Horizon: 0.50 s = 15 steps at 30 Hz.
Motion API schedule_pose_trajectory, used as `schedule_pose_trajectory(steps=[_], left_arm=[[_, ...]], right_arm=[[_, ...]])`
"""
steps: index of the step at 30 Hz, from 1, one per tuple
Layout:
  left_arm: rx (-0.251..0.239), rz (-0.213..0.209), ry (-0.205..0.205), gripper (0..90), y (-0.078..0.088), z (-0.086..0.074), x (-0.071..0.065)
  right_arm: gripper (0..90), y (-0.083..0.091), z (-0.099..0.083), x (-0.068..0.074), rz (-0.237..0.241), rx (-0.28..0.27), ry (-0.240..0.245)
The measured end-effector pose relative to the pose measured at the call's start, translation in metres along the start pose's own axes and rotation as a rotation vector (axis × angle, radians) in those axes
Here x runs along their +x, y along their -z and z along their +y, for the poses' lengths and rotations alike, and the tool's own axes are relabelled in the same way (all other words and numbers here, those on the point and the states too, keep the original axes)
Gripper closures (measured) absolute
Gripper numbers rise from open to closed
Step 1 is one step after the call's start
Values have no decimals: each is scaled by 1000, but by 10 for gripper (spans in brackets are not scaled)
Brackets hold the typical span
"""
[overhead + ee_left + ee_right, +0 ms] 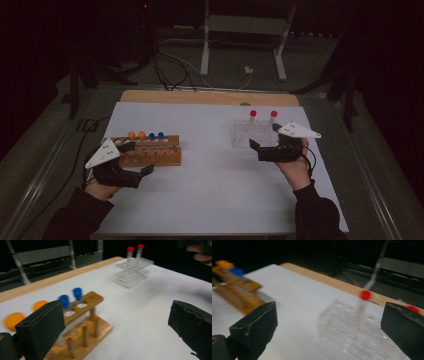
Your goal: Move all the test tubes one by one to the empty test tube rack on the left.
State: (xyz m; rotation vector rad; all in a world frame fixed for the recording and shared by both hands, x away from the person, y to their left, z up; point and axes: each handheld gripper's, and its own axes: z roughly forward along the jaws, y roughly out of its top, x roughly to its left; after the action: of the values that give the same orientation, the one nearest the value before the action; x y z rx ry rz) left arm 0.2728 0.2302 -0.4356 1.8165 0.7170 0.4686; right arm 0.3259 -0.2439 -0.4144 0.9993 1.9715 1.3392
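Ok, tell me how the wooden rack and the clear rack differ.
The wooden rack is brown and opaque; the clear rack is see-through plastic. The wooden rack holds orange-capped and blue-capped tubes, the clear rack two red-capped tubes. The wooden rack sits by the left gripper, the clear rack by the right gripper. Both stand on the white sheet.

1. Wooden table [200,97], covered almost fully by a white sheet [210,170].
2. Wooden tube rack [150,150] at centre left on the sheet.
3. Clear plastic tube rack [250,134] at centre right.

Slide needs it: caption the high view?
Open left gripper beside wooden rack; open right gripper beside clear rack.
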Motion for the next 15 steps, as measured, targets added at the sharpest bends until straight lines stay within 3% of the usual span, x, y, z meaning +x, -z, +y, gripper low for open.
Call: schedule_pose_trajectory(steps=[3, 7, 12, 15], left_arm=[[-5, -26, -1, 15, -4, -2, -4], [-5, -53, -14, 15, -7, -5, -8], [3, -58, -27, 15, -9, -6, -10], [4, -54, -32, 15, -9, -7, -11]], right_arm=[[5, -4, -5, -15, -35, 7, -4], [12, -15, -12, -39, -92, 36, -49], [95, -34, -20, -62, -171, 74, -91], [191, -45, -24, -72, -198, 97, -114]])
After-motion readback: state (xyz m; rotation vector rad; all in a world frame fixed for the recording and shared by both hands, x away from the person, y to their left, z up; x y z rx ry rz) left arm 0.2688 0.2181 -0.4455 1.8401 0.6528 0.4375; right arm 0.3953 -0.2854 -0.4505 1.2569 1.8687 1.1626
